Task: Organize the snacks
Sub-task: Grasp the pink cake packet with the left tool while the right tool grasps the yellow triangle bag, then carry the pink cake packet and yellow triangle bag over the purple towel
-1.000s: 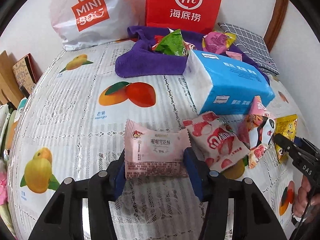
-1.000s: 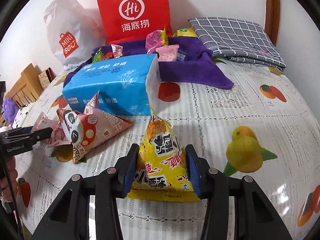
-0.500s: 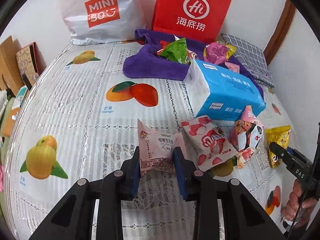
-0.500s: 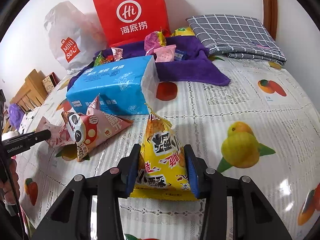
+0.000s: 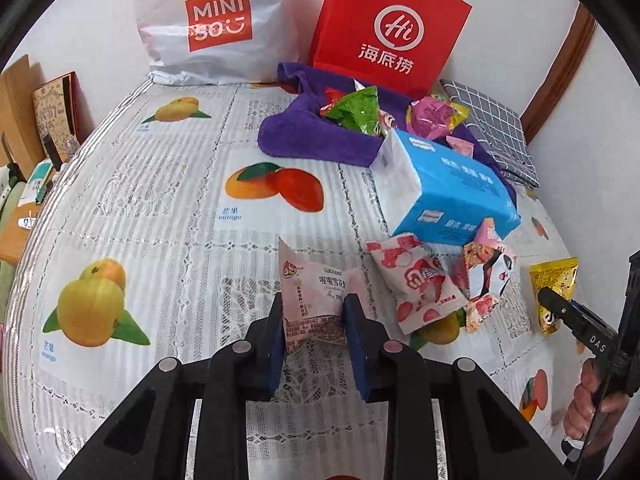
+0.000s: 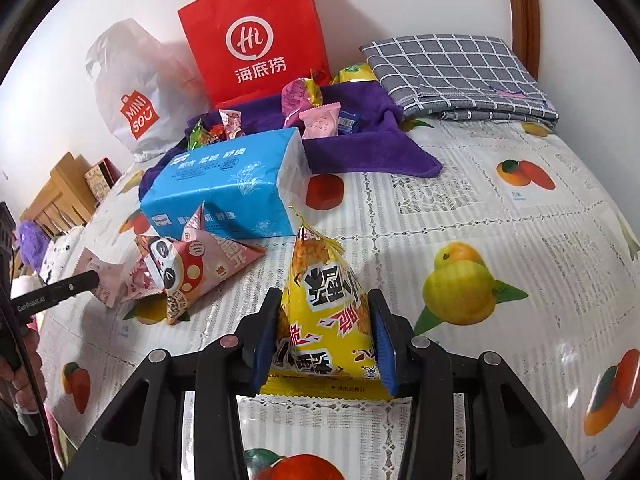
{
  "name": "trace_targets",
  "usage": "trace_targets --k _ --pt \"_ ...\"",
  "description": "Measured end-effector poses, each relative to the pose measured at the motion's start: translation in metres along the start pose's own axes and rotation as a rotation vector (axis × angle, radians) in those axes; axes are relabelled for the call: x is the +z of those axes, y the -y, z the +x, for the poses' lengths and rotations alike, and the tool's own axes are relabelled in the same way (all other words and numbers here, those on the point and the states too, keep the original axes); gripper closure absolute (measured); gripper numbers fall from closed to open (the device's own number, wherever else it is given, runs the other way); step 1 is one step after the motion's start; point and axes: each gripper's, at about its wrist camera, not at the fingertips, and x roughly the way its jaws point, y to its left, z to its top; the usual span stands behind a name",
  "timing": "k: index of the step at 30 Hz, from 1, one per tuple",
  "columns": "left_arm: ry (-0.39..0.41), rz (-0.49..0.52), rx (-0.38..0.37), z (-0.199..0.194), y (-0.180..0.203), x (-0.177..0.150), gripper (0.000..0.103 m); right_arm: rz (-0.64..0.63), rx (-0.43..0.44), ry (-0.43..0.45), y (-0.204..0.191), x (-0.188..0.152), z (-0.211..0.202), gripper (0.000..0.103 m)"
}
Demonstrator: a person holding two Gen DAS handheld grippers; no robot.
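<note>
Carry both packets level to the purple towel (image 5: 320,142), left gripper (image 5: 314,314) clamped on pink snack (image 5: 314,300), right gripper (image 6: 326,326) on yellow snack (image 6: 324,312).

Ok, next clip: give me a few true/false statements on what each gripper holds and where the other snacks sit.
1. The left gripper is shut on the pink snack packet. True.
2. The right gripper is open and holds nothing. False: it is shut on the yellow snack bag.
3. Several snacks lie on the purple towel. True.
4. The blue tissue pack stands inside the red paper bag. False: it lies on the tablecloth, in front of the towel.
</note>
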Motion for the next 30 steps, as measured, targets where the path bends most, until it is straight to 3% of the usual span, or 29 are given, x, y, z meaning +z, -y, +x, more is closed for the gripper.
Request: trace_targets --k 5,8,11,13,19,30 --pt "-0.009 -0.007 -0.009 0.007 -0.003 -0.005 0.072 -0.009 -0.001 -0.01 -0.004 -0.003 0.003 0.061" --pt "-0.027 0.003 -0.022 0.012 -0.001 -0.006 0.06 -0.014 -0.002 -0.013 -0.006 -0.004 0.004 0.061" --pt "-0.007 0.04 0.022 0.014 0.006 -0.008 0.06 -0.013 0.001 -0.014 -0.007 -0.004 0.004 0.061" --pt "0.005 0.046 0.04 0.014 0.01 -0.008 0.063 -0.014 -0.002 -0.016 -0.007 -0.004 0.004 0.061" --pt "0.01 0.034 0.006 0.008 0.007 -0.006 0.075 -0.02 -0.01 -0.018 -0.009 -0.005 0.003 0.061" --pt "0.023 0.031 -0.045 -0.012 0.006 -0.008 0.081 -0.037 -0.015 -0.013 -0.018 -0.005 -0.003 0.061"
